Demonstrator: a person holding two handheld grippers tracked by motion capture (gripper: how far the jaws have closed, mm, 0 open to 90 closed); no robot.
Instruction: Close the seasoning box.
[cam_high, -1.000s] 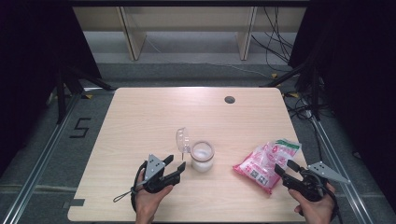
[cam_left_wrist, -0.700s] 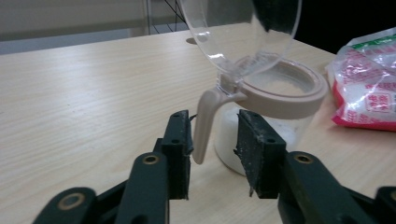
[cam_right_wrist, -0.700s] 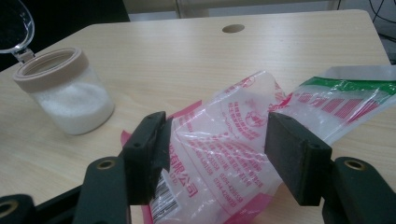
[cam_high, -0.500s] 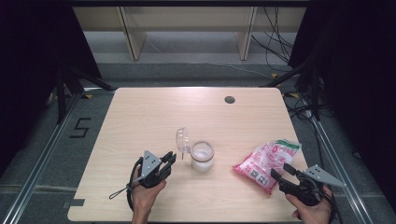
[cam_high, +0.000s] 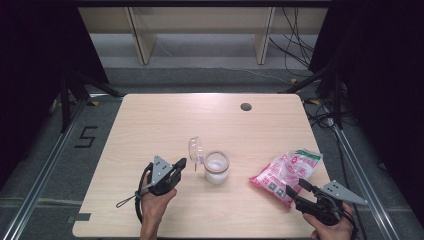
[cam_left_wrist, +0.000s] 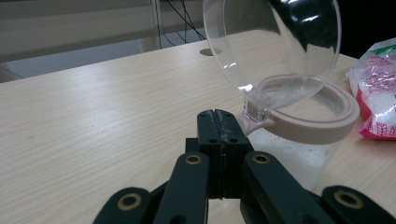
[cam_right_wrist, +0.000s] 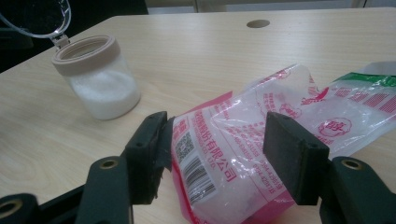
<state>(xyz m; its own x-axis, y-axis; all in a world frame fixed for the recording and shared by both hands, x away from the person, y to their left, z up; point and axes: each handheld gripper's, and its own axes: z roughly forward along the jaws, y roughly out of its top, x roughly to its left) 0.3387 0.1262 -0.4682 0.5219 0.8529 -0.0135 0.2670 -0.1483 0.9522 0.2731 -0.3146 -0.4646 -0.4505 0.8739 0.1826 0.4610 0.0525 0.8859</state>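
A clear jar (cam_high: 216, 167) with a tan rim holds white powder, and its clear hinged lid (cam_high: 195, 149) stands up open. My left gripper (cam_high: 181, 163) sits just left of the jar. In the left gripper view its jaws (cam_left_wrist: 217, 116) have just closed, pressed together with nothing between them, a little short of the lid's hinge (cam_left_wrist: 256, 112). A pink and clear bag of white grains (cam_high: 285, 172) lies at the right. My right gripper (cam_high: 296, 186) is open, and in the right gripper view the bag's near end (cam_right_wrist: 261, 135) lies between its jaws (cam_right_wrist: 217, 140).
A round cable hole (cam_high: 245, 106) sits near the table's far edge. Shelving and loose cables lie beyond the table (cam_high: 165, 120). Metal rails run along both sides on the floor, with a "5" marked at the left.
The left gripper's jaws went from open to shut beside the jar. The right gripper and the bag stayed where they were.
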